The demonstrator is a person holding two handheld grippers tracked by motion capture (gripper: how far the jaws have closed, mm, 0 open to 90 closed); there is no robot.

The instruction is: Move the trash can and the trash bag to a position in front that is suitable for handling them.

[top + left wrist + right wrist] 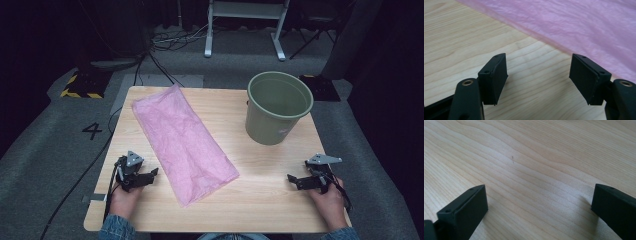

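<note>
Pink plastic bag and green bin on a wooden table, both tongs parked and empty: start of the job, nothing taken up yet.

Pink bag (184, 142) lies flat and crinkled, running diagonally from the far left of the table (260, 190) toward the near middle; the green bin (277, 106) stands upright and empty at the far right, well apart from the bag. Left gripper (155, 172) rests near the bag's near-left edge, jaws spread wide with bare wood between them; its own view shows the bag's edge (564, 32) just beyond the pads. Right gripper (291, 178) sits at the near right, jaws likewise apart over bare wood, holding nothing. Judged step: the opening reach. Next move likely calls for the left gripper to advance to the bag's edge and pinch the thin film without skidding over it.
</note>
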